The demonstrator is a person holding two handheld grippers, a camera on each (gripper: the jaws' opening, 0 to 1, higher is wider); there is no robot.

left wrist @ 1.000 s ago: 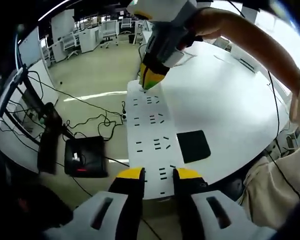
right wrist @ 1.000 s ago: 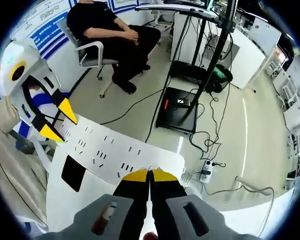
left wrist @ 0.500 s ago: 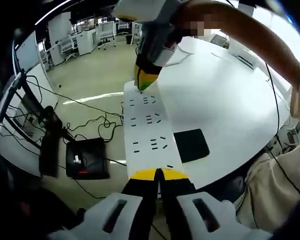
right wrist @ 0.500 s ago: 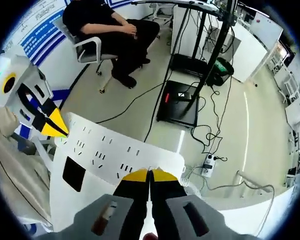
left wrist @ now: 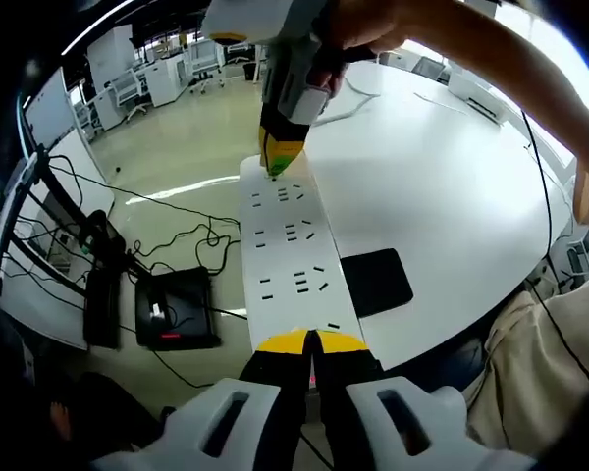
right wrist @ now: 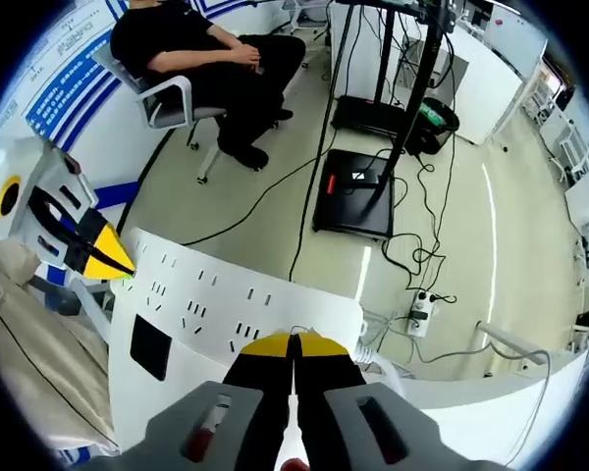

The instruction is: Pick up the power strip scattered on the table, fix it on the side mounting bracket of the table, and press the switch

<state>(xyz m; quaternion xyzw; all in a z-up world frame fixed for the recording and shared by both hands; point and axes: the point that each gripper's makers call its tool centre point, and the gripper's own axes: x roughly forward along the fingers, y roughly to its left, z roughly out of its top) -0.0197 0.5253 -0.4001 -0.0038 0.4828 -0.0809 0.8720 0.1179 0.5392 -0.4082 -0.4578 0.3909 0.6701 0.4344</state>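
White power strip (left wrist: pixel 293 257) spans the counter (left wrist: pixel 452 196) edge, left gripper (left wrist: pixel 309 340) and right gripper (right wrist: pixel 294 342) fingers clamped on opposite ends.

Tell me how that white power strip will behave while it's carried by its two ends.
The power strip probably stays stiff: it spans straight between the left gripper and right gripper with no visible sag. Its smooth plastic casing may be slippery, so end grips could slide. Being long and narrow, it would likely swing or twist if one end let go.

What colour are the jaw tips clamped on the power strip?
Yellow. It shows best in the left gripper view, where the left gripper grips the white power strip.
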